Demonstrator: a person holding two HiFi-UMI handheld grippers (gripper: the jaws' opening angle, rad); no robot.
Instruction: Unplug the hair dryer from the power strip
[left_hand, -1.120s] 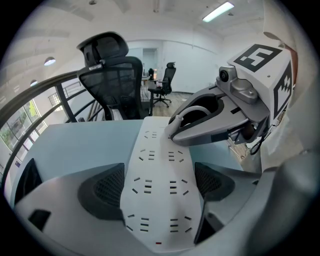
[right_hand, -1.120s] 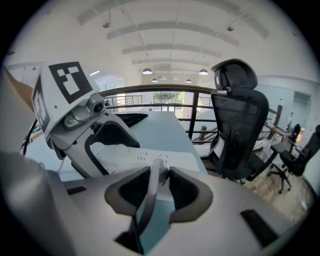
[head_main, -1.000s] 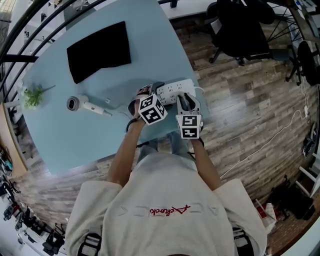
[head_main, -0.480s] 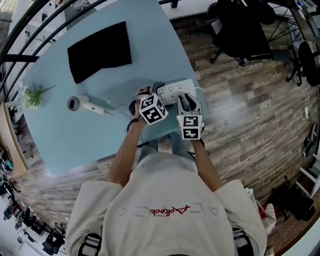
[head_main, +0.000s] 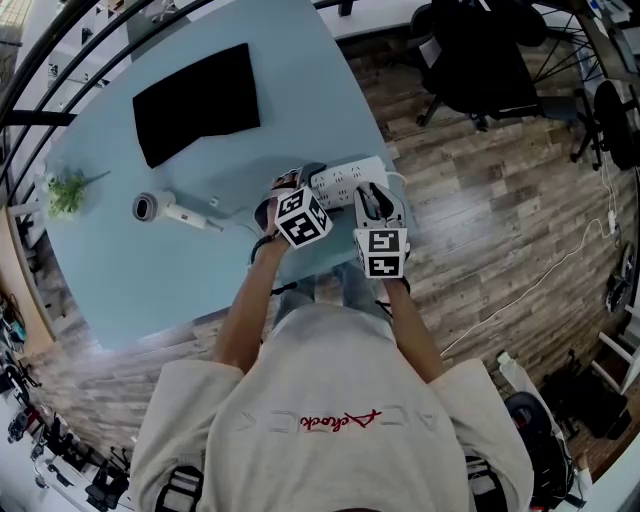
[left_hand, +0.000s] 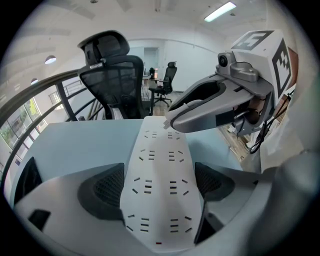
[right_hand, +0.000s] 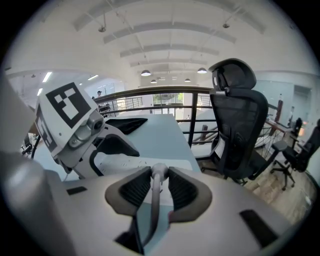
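A white power strip (head_main: 350, 178) lies near the right front edge of the light blue table (head_main: 150, 280). My left gripper (head_main: 300, 182) straddles the strip (left_hand: 157, 160), with a pad (left_hand: 107, 187) pressed against each long side. My right gripper (head_main: 368, 198) is at the strip's right end. In the right gripper view its pads (right_hand: 135, 190) are closed on a grey plug with its cord (right_hand: 156, 175) just above the strip (right_hand: 132, 162). Whether the prongs sit in a socket is hidden. The hair dryer (head_main: 165, 208) lies on the table to the left, its white cord trailing toward the strip.
A black mat (head_main: 197, 100) lies at the table's back and a small green plant (head_main: 68, 192) at its left edge. A black office chair (head_main: 480, 60) stands on the wooden floor beyond the table's right edge. A railing runs behind the table.
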